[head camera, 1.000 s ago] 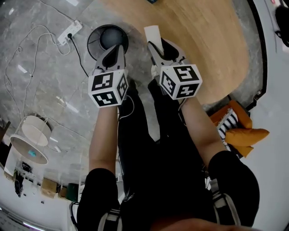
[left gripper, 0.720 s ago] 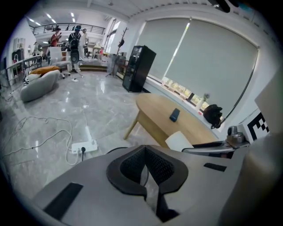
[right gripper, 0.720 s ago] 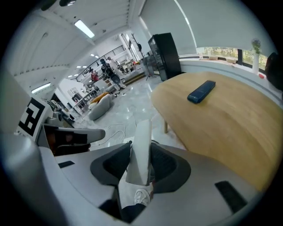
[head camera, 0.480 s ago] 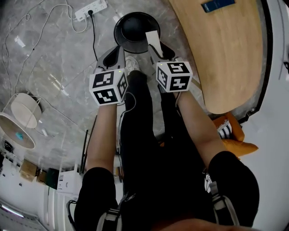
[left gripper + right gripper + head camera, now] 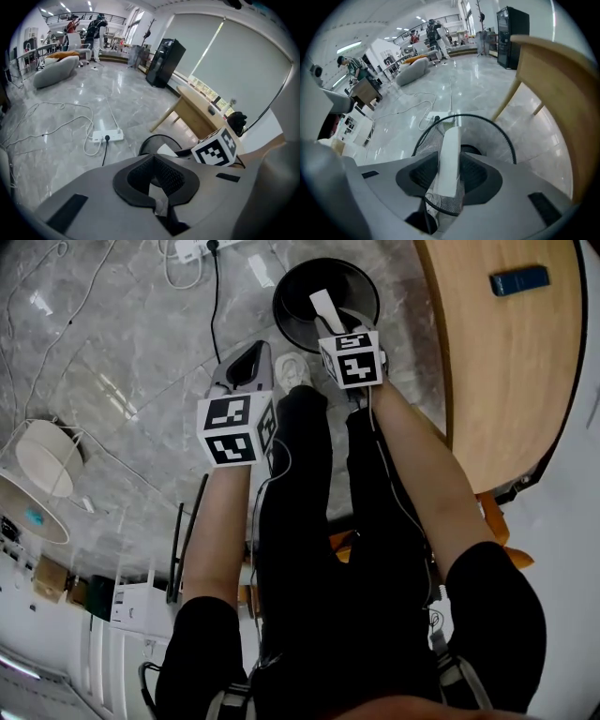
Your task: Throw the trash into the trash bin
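Observation:
The trash bin (image 5: 283, 313) is a round black mesh basket on the grey marble floor. My right gripper (image 5: 330, 327) hangs over its opening, shut on a flat white piece of trash (image 5: 324, 306) that sticks out beyond the jaws. In the right gripper view the white trash (image 5: 450, 154) stands between the black pads (image 5: 480, 176) of the right gripper (image 5: 450, 177), with the bin's rim (image 5: 508, 138) right below. My left gripper (image 5: 246, 367) is beside the bin, to its left, jaws together with nothing held. In its own view the left gripper (image 5: 152, 161) looks at the bin (image 5: 146, 143).
A wooden table (image 5: 506, 362) stands right of the bin with a blue object (image 5: 518, 280) on it. A white power strip (image 5: 108, 136) and cables lie on the floor left of the bin. The person's shoe (image 5: 292, 369) is just before the bin. A white round lamp (image 5: 42, 465) stands far left.
Both grippers have gone forward and down toward the bin. The right one, still gripping the white trash, went from beside the bin's rim to over its opening.

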